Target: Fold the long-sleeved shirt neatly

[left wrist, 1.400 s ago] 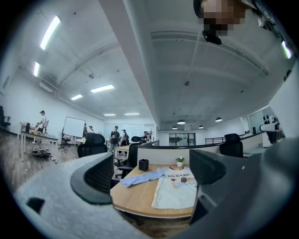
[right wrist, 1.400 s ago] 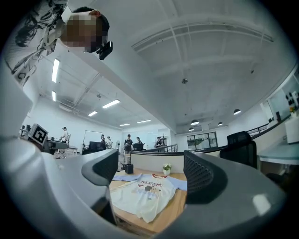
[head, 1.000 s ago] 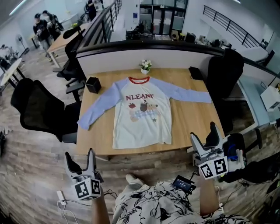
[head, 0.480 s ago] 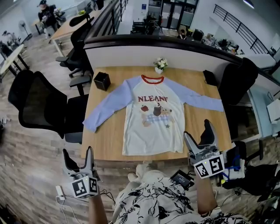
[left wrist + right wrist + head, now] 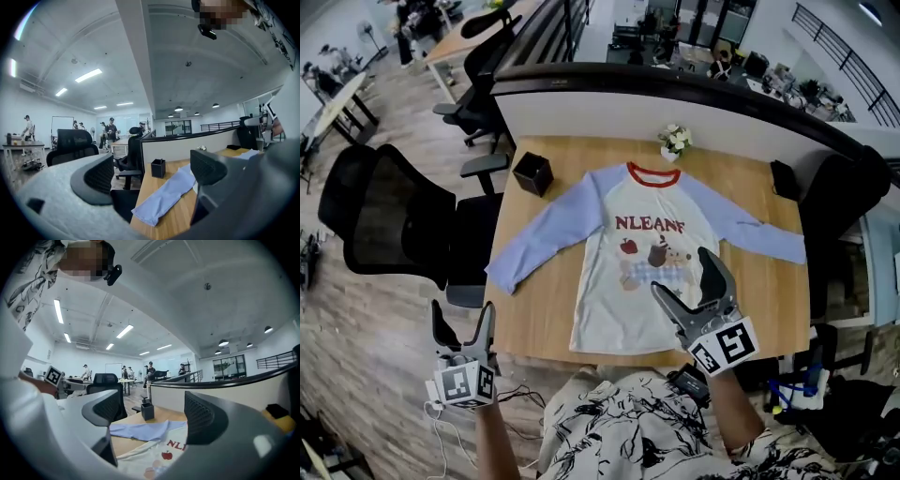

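Approach: R closing in on the hem
My right gripper (image 5: pixel 684 274) is now over the shirt (image 5: pixel 652 234), jaws spread, empty; left gripper (image 5: pixel 461 319) spread, off the table (image 5: pixel 534 309). Fold not begun.

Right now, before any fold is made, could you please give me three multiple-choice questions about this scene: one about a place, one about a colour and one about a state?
1. Where does the black box stand?
A. on the floor
B. on the table, near its far left corner
C. on a chair seat

2. What colour is the collar of the shirt?
A. green
B. red
C. black

3. In what state are the right tongs?
A. open, holding nothing
B. shut on a cuff
C. shut on a flower pot

Answers: 1 B, since the box sits on the wood just beyond a blue sleeve. 2 B, since a red band rings the neck opening. 3 A, since the right gripper view shows the jaws wide apart with nothing between them.
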`<state>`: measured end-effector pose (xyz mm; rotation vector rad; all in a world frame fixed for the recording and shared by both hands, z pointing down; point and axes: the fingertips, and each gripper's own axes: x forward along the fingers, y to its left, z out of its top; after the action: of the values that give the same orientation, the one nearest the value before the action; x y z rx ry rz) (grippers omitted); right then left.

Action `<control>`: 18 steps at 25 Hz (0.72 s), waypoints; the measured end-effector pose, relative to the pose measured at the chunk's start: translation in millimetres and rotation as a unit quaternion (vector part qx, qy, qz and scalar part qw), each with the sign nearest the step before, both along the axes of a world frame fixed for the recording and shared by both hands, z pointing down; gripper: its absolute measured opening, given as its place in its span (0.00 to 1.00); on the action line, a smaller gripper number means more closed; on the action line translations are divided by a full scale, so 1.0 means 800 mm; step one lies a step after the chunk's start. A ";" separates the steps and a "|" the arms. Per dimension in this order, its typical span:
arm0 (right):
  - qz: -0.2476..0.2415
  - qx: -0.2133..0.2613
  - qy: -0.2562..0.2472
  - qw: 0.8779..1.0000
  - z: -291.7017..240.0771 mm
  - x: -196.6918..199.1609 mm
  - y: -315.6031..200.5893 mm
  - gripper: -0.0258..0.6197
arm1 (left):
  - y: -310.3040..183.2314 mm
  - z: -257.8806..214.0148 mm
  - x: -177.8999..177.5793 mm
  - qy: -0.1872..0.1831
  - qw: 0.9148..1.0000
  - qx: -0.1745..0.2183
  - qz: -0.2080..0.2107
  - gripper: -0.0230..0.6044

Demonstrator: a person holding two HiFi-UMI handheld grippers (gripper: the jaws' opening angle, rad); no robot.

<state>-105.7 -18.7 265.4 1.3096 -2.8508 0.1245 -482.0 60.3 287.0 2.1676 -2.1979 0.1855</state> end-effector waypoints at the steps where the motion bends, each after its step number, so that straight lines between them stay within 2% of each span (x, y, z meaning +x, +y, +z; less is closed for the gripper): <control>1: -0.017 -0.009 0.004 1.000 0.010 -0.017 -0.007 0.71 | -0.012 0.005 -0.003 -0.003 1.000 -0.005 0.008 0.83; 6: -0.113 -0.059 0.026 0.991 0.069 -0.126 -0.017 0.71 | -0.072 0.056 -0.025 -0.029 0.995 -0.062 0.068 0.83; 9: -0.160 -0.089 0.050 0.982 0.117 -0.203 -0.008 0.71 | -0.100 0.112 -0.059 -0.017 0.990 -0.112 0.085 0.83; 11: -0.176 -0.101 0.069 0.977 0.153 -0.254 -0.004 0.71 | -0.116 0.160 -0.085 -0.025 0.982 -0.158 0.096 0.83; 14: -0.198 -0.127 0.105 0.966 0.215 -0.326 0.007 0.70 | -0.132 0.229 -0.113 -0.028 0.967 -0.221 0.124 0.83; 18: -0.222 -0.151 0.155 0.951 0.287 -0.410 0.004 0.70 | -0.161 0.297 -0.132 -0.020 0.950 -0.260 0.172 0.83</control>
<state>-433.4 -15.4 495.3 0.5579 -2.6356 0.3035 -587.9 -68.6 524.7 2.2031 -1.5237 0.7346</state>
